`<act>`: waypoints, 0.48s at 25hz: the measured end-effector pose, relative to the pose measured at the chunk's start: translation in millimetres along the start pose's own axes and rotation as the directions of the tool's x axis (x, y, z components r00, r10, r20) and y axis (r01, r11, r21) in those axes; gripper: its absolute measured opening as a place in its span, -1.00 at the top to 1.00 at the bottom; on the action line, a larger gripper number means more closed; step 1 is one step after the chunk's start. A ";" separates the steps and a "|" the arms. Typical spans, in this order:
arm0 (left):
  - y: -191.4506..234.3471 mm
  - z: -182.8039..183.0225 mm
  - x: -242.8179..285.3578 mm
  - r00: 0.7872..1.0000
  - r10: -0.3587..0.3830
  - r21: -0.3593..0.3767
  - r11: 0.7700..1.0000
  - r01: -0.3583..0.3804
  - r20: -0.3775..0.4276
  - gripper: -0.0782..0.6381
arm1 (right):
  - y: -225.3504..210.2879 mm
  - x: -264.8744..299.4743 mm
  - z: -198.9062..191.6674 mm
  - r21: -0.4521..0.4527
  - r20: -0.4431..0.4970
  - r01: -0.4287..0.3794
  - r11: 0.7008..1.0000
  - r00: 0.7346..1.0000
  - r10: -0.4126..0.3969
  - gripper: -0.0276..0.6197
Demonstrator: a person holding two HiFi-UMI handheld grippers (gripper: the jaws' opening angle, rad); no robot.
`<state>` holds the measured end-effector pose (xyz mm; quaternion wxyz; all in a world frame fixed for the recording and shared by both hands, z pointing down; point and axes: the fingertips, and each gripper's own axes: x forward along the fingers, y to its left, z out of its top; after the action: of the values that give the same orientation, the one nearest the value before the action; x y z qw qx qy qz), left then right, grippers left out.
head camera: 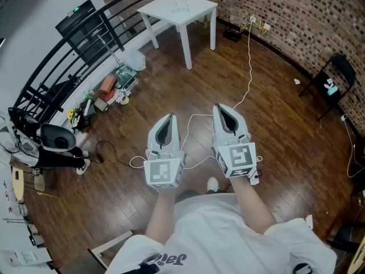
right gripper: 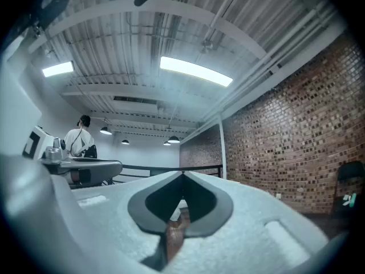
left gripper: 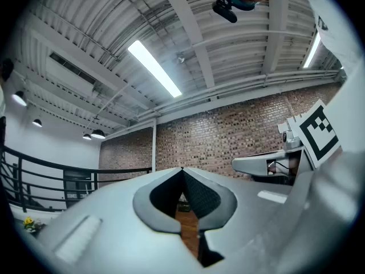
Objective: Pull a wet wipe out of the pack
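Head view: left gripper (head camera: 169,119) and right gripper (head camera: 220,107) are side by side, level, over the wood floor (head camera: 274,96). Both jaw pairs are together with nothing between them. White table (head camera: 179,7) shows in this view only. Only the right gripper view shows a person (right gripper: 80,138), far off. No view shows the wipe pack.

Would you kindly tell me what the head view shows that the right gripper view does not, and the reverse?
Only the head view: the person's own forearms and white shirt, the white cable and the clutter by the rail. Only the right gripper view: the ceiling light strips and a person in white far off. Both: the brick wall, the black railing, the black chair and the right gripper, jaws together on nothing. Neither shows a wipe pack.
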<state>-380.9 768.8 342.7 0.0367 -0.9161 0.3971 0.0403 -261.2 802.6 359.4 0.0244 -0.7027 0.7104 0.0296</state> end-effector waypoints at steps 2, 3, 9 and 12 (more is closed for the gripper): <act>-9.9 -10.8 24.9 1.000 -0.023 0.015 1.000 0.023 0.001 0.74 | -21.2 8.6 -4.6 0.032 0.026 -0.044 0.998 0.999 0.044 0.96; -14.3 -15.0 36.9 1.000 -0.031 0.015 0.999 0.031 -0.002 0.74 | -31.5 13.2 -7.0 0.050 0.035 -0.066 0.997 0.997 0.064 0.96; -14.3 -48.7 94.3 0.999 -0.036 0.008 0.999 0.036 -0.036 0.74 | -74.9 51.7 -29.0 0.060 -0.007 -0.081 0.995 0.997 0.082 0.96; -2.3 -63.7 130.7 0.998 -0.039 -0.009 0.999 0.039 -0.053 0.74 | -86.6 85.4 -44.5 0.036 -0.038 -0.083 0.996 0.996 0.085 0.96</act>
<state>-287.4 669.3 392.7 0.0233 -0.9246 0.3798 0.0168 -175.3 713.2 396.6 0.0211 -0.6722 0.7401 0.0048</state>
